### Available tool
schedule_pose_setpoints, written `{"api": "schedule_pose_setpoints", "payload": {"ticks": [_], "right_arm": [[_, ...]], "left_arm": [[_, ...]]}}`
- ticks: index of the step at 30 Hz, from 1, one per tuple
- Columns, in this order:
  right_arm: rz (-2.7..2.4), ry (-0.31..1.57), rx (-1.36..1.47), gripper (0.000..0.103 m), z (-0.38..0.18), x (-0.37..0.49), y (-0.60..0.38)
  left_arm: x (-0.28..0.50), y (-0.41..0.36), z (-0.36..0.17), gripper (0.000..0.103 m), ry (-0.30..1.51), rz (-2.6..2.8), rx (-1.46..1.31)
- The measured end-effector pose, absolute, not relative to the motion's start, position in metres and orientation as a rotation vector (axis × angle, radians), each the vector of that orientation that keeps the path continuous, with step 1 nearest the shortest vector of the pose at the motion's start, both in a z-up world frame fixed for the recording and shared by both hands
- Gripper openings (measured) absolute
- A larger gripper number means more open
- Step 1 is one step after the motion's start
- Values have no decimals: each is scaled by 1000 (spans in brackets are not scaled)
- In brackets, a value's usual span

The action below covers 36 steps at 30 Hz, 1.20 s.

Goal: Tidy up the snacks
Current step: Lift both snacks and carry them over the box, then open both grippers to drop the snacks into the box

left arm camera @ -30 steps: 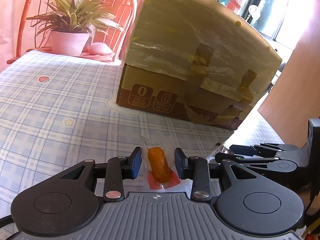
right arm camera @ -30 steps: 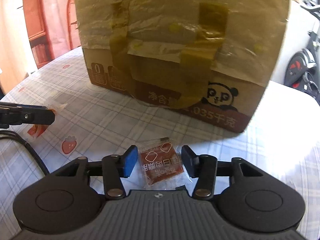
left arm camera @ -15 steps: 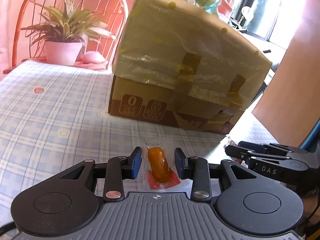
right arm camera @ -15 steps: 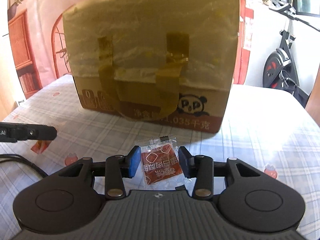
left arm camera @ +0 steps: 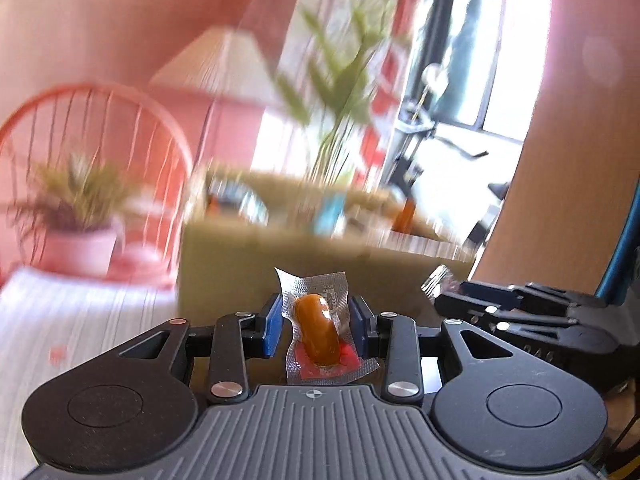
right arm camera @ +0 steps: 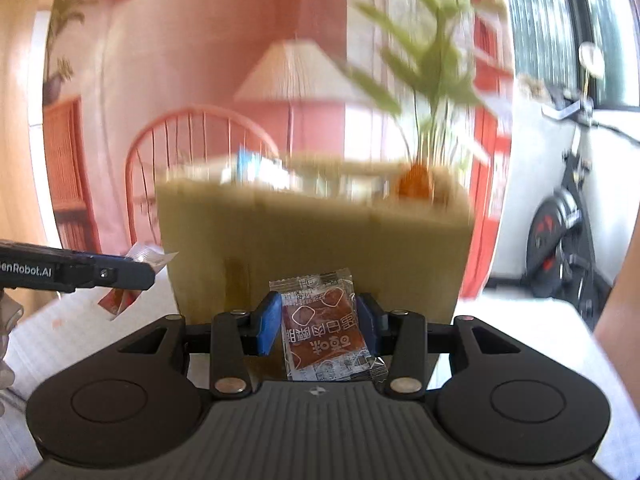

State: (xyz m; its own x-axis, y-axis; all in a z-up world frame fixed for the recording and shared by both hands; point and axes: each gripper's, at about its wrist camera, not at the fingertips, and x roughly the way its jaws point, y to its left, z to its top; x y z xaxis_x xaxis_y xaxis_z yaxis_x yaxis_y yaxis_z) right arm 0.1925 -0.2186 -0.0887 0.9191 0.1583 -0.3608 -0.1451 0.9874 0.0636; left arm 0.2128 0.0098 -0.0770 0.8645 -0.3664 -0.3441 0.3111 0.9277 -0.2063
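My left gripper (left arm camera: 316, 320) is shut on a clear packet holding an orange sausage (left arm camera: 316, 328), lifted off the table. My right gripper (right arm camera: 318, 318) is shut on a brown-red snack packet (right arm camera: 320, 320), also held in the air. Ahead of both stands a tall cardboard box (right arm camera: 316, 248), blurred, its open top showing several packets inside. In the right wrist view the left gripper's fingers (right arm camera: 116, 274) reach in from the left with the sausage packet (right arm camera: 120, 300). In the left wrist view the right gripper's fingers (left arm camera: 492, 300) show at the right.
A checked tablecloth (left arm camera: 80, 320) covers the table. A potted plant in a pink pot (left arm camera: 76, 240) and an orange chair back (left arm camera: 100, 140) stand at the far left. A tall green plant (right arm camera: 432, 92) rises behind the box. An exercise bike (right arm camera: 560, 216) is at the right.
Both grippers have risen from the table with their packets. The view now reaches the box's open top, where before only its taped side showed. The right jaws closed in onto the brown packet.
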Motion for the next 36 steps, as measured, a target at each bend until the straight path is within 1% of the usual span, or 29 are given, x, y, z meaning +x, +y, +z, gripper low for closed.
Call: {"api": "schedule_pose_setpoints", "payload": {"ticks": [4,7,10,14,15,16,17,18,19,20,22,24,26,29,31,33,36], "right_arm": [[151,301,23,44,-54,215,-227],[135,274,26,44,-40,237,-234],[113,290,46,44,-37,263,-242],[86,336,78,44,-47,289,-254],[82,350,79,45,-49,294,-256],[75,362,78,45,-51,298,-257],[70,371,77,46,-53,300,-257],[67,380,77,48,-54,302,-258],[61,386,80,50,-54,303,-259],[59,391,85,53,-54,304,-260],[52,387,99,64,-52,301,-263],[43,380,111,69,-48,297,-266],[40,377,126,74,-43,291,-268],[46,365,136,87,-34,277,-266],[58,352,134,99,-26,266,-264],[67,337,137,103,-18,252,-261],[68,329,142,103,-5,235,-256]], "left_arm": [[241,2,-39,38,344,-391,-152],[266,-11,-21,38,322,-389,-139],[299,-20,-8,39,350,-403,-161],[338,-30,-5,40,381,-372,-121],[346,-30,-6,45,394,-372,-113],[353,-31,-6,55,406,-371,-109],[358,-30,-6,61,418,-361,-102],[361,-30,-7,70,424,-347,-91],[361,-31,-6,73,422,-330,-77],[360,-29,-5,74,418,-320,-66],[354,-25,-2,83,418,-294,-48],[347,-19,2,89,420,-282,-53],[336,-14,5,91,423,-282,-63],[322,-12,10,91,429,-257,-39],[309,-13,15,91,418,-220,-6],[295,-14,22,92,403,-205,7],[273,-13,30,93,393,-200,-10]]}}
